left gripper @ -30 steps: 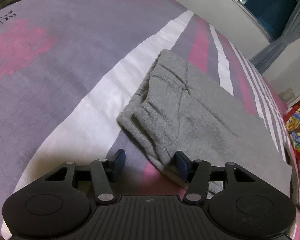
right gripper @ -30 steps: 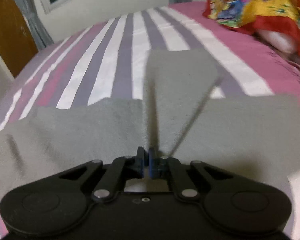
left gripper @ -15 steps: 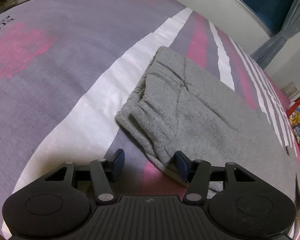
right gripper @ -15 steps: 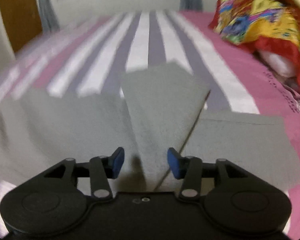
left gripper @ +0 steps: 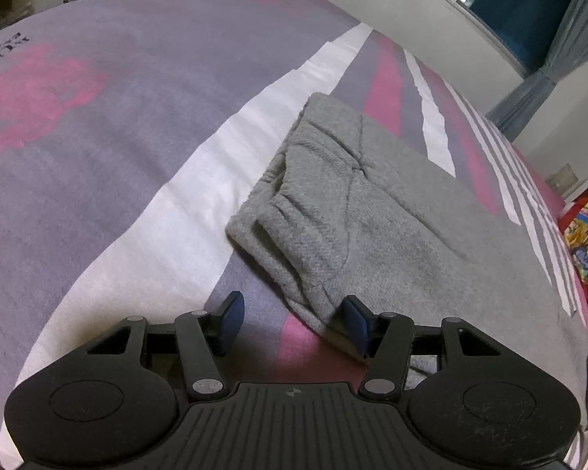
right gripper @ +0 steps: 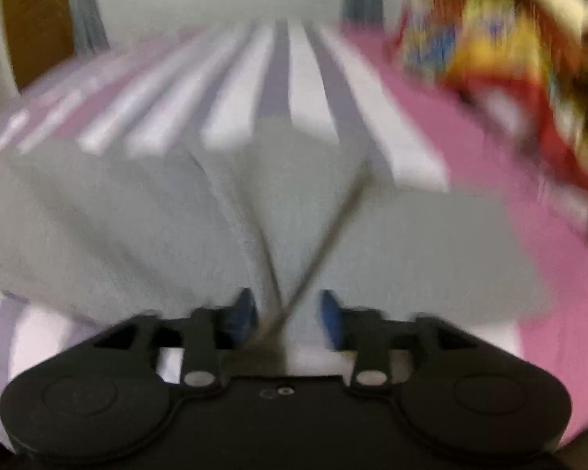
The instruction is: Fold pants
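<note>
Jaws parted on both: the right gripper [right gripper: 286,313] has just been opening, a fold of the pants [left gripper: 392,211] loose between its fingers, seemingly letting it settle. Left gripper [left gripper: 294,321] idles, holding nothing, beside the waistband [left gripper: 282,235] on the bed [left gripper: 117,156].

A home bedroom: a bed [left gripper: 137,156] with striped pink, grey and white sheets, a curtained window [left gripper: 521,19], and a colourful blanket [right gripper: 490,51] heaped at one side.
</note>
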The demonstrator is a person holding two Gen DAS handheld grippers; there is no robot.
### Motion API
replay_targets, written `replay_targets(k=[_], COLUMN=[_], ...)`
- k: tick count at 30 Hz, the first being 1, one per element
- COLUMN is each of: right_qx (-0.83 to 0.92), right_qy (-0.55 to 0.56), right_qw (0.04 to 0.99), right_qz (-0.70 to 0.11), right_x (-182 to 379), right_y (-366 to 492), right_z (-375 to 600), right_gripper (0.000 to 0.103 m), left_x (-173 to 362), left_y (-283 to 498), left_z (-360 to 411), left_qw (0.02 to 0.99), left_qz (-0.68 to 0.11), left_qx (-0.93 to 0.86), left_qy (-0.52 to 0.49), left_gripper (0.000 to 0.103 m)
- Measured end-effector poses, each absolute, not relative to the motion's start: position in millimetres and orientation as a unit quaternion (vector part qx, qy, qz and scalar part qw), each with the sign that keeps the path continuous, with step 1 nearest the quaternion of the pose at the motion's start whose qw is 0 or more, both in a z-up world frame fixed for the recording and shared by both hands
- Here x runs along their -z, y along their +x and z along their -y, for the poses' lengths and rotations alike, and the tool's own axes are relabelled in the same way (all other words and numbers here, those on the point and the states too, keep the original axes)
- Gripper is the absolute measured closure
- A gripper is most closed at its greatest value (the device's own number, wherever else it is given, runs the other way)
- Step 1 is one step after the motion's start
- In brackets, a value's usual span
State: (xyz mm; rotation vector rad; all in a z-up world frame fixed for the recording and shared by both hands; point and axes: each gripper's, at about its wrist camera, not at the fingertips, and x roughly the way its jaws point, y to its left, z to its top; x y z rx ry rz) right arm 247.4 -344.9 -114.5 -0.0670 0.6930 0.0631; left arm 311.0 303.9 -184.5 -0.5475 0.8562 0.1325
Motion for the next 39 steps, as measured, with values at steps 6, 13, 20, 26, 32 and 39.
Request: replay_targets(k=[6,13,20,26,32,39], right_qx=[-0.061,-0.045,0.069,0.125,0.105,0.150], right_qy=[-0.167,-0.179,0.156,0.316,0.381,0.332], right_qw=[0.925,0.925,0.964,0.890,0.877,0.872], right_qz=[-0.337,-0.332,-0.206,-0.304,-0.274,-0.328], right_x=[112.4,93.5,52.3,165.0,177.2,172.8], right_y=[309.3,373.7,280.5,238.9,228.1,241.6], right_z=[294.5,291.0,433.7,526.7,544.3,542.9], right_gripper=[0.062,0.099,0.099,0.097,0.087,0.100], left_x=[184.5,184.1,186.4,185.9,184.4,183.6], left_y=[310.8,312.3,310.1,311.0,314.5,314.2], left_z=[-304.6,-307.0,-305.6,-306.2,-306.4,-305.5], left_qw=[0.870,0.867,0.870,0.867,0.864,0.865], left_qz=[-0.410,-0.413,-0.408,-0.410,-0.416,-0.413], left_qx=[-0.062,-0.060,-0.059,-0.062,-0.068,-0.072], left_qy=[-0.265,-0.271,-0.272,-0.274,-0.275,-0.276], left_gripper=[0.047,0.047,0.047,0.047,0.047,0.047])
